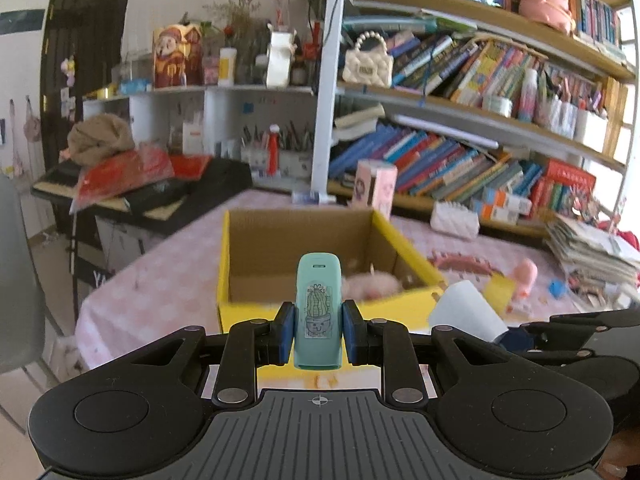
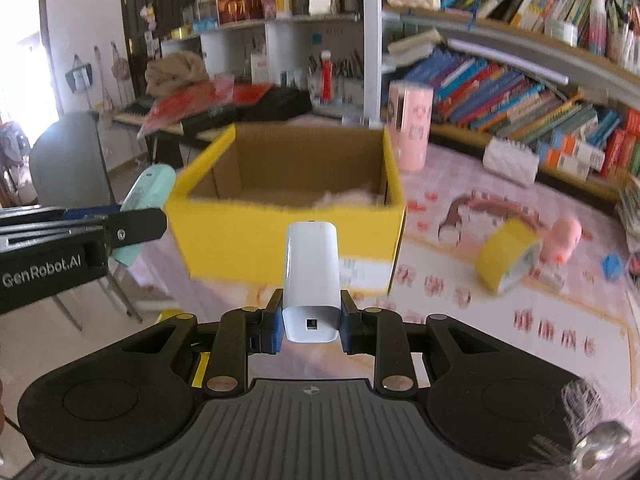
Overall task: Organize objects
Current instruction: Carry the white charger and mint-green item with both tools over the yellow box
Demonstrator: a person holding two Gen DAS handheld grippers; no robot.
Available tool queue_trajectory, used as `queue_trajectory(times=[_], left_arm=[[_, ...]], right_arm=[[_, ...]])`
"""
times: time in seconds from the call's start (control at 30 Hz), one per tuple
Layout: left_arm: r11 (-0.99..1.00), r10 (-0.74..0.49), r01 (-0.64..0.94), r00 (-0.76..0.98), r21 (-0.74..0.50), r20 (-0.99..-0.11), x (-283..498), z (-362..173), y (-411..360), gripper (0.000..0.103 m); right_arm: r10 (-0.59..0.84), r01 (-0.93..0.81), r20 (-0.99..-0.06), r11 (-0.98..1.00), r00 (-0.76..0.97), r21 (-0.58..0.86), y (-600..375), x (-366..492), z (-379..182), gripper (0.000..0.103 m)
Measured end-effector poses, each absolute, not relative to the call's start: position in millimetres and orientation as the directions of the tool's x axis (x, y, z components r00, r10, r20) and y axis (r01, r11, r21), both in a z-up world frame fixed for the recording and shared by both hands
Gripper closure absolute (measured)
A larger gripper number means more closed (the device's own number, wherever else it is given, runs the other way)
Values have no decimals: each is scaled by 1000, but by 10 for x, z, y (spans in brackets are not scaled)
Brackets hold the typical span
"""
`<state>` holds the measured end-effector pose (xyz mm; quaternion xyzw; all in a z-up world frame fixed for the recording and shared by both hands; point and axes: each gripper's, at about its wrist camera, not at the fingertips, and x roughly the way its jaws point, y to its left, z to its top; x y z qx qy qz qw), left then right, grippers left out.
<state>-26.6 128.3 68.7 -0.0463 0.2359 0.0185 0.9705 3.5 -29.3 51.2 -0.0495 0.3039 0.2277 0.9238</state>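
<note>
My left gripper [image 1: 318,334] is shut on a mint-green stapler-like case [image 1: 319,312] with a cactus sticker, held upright before the yellow cardboard box [image 1: 240,304]. My right gripper [image 2: 310,320] is shut on a white power bank [image 2: 312,276], its port end facing the camera. The open yellow box [image 2: 280,240] stands just ahead on the pink tablecloth, with a pink plush [image 2: 348,199] inside. In the right wrist view the left gripper [image 2: 132,220] with the mint case [image 2: 150,186] shows at the left. The white power bank [image 1: 466,312] also appears at right in the left wrist view.
On the tablecloth right of the box lie a yellow tape roll [image 2: 508,258], a pink pig toy [image 2: 566,238], a pink-brown hair band [image 2: 476,210] and a small blue piece [image 2: 612,266]. A pink carton [image 2: 412,126] and bookshelves [image 2: 520,80] stand behind. A grey chair [image 2: 68,160] sits left.
</note>
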Motion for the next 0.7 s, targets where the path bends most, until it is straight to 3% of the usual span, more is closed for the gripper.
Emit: queue_trajectory(times=[0.33,0.7], left_arm=[[995,64,-92,885,-40,-461,371,685,1295,80],[993,98,-115,808,8,-581,972,320,1219,80]], right_arm=[[434,-471,-511,880,742,64,-214,761,734,79],[457,-501,-525,863,718,66,-158,1548,609,79]])
